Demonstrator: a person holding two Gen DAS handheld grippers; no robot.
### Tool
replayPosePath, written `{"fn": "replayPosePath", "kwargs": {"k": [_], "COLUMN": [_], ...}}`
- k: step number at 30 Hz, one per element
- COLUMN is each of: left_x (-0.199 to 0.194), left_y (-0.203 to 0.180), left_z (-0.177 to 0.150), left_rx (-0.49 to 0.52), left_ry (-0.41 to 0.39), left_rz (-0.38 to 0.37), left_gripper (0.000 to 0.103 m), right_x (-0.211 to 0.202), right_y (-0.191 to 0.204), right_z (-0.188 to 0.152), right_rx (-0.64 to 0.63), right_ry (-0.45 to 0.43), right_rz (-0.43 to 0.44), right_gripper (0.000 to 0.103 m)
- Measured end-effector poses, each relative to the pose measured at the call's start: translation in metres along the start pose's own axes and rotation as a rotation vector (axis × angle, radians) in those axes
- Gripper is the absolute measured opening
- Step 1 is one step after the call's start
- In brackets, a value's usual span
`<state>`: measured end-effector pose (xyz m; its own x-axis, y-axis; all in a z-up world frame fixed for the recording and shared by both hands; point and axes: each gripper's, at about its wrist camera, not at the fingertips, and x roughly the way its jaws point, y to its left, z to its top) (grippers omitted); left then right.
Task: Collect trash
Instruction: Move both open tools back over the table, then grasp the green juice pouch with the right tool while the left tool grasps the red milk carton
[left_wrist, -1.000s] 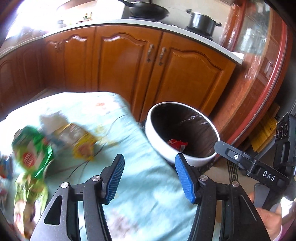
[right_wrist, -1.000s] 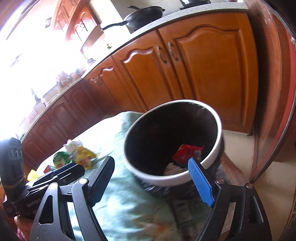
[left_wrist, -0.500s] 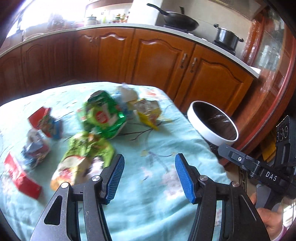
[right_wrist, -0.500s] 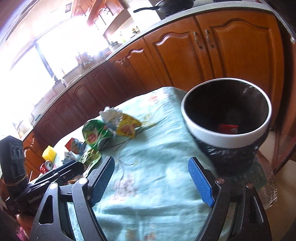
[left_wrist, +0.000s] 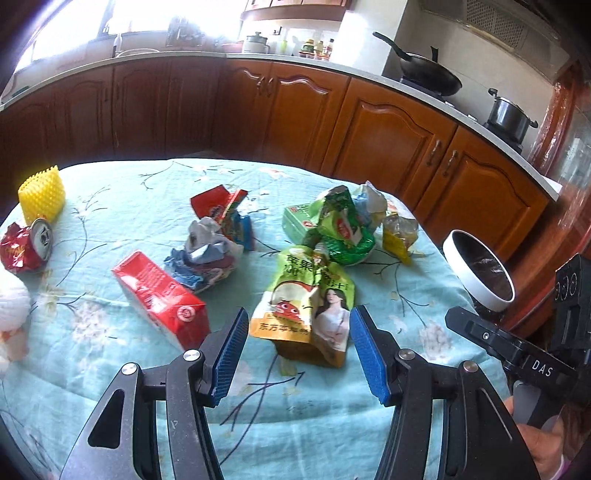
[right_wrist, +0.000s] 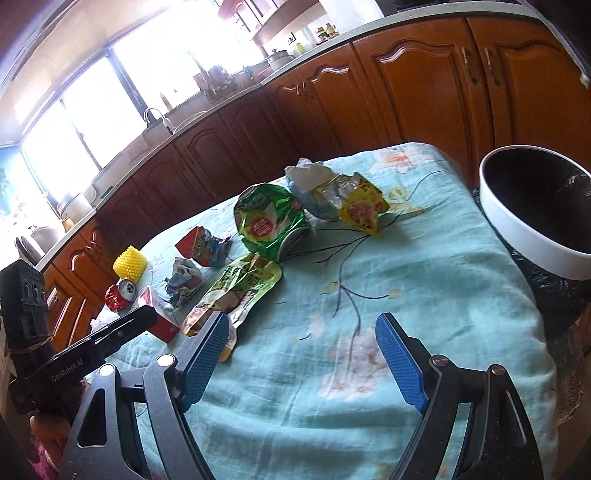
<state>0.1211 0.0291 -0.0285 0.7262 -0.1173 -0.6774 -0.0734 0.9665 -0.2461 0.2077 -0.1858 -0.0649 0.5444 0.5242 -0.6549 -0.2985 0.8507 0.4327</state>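
Observation:
Trash lies on a table with a light blue floral cloth (left_wrist: 122, 206): a green-and-yellow juice pouch (left_wrist: 310, 302), a red carton (left_wrist: 159, 295), crumpled wrappers (left_wrist: 207, 254), a green bag (left_wrist: 343, 229), a yellow packet (left_wrist: 397, 236) and a crushed red can (left_wrist: 26, 247). My left gripper (left_wrist: 297, 350) is open and empty, its pads just in front of the pouch on either side. My right gripper (right_wrist: 303, 354) is open and empty over bare cloth, the pouch (right_wrist: 236, 291) to its left. The white-rimmed bin (right_wrist: 535, 218) stands past the table's right edge.
A yellow ridged holder (left_wrist: 40, 194) stands at the table's far left. Wooden kitchen cabinets (left_wrist: 388, 136) run behind the table, with a wok (left_wrist: 428, 72) and a pot (left_wrist: 509, 116) on the stove. The bin also shows in the left wrist view (left_wrist: 476, 273).
Both grippers have swung left, away from the bin and back over the table. The left gripper now faces the juice pouch. Both stay open and empty.

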Motion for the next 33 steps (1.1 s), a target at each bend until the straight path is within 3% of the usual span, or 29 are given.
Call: {"fn": "replayPosePath", "kwargs": {"k": [10,15,19,23,25,27,33], "left_x": [-0.009,0.014,0.037,0.046,0.045,0.042,0.027], "left_y": [0.051,0.062,0.074,0.080,0.078,0.075,0.063], "left_z": [0.012,0.023,0.025,0.025,0.026,0.024,0.015], "left_rx": [-0.136,-0.158,-0.174,-0.181,-0.155,-0.124,-0.056], "left_ry": [0.005,0.045,0.087,0.088,0.080,0.071,0.047], "left_rz": [0.141,0.176,0.202,0.163,0.152,0.153,0.156], "left_gripper": [0.062,0.063,0.063,0.059,0.047,0.039,0.031], "right_x": [0.038,0.065,0.087,0.101,0.105,0.111,0.097], "right_y": [0.016,0.020,0.022,0.026,0.027,0.029,0.040], "right_z": [-0.002,0.000,0.002,0.006,0.009,0.009,0.002], "right_rx": [0.029,0.070,0.105,0.131,0.142,0.140,0.079], "right_ry": [0.063,0.129,0.177,0.189,0.192,0.215,0.197], "right_rz": [0.069,0.127,0.168,0.194,0.207,0.216,0.219], "right_gripper": [0.081,0.061,0.057,0.054,0.045,0.009,0.005]}}
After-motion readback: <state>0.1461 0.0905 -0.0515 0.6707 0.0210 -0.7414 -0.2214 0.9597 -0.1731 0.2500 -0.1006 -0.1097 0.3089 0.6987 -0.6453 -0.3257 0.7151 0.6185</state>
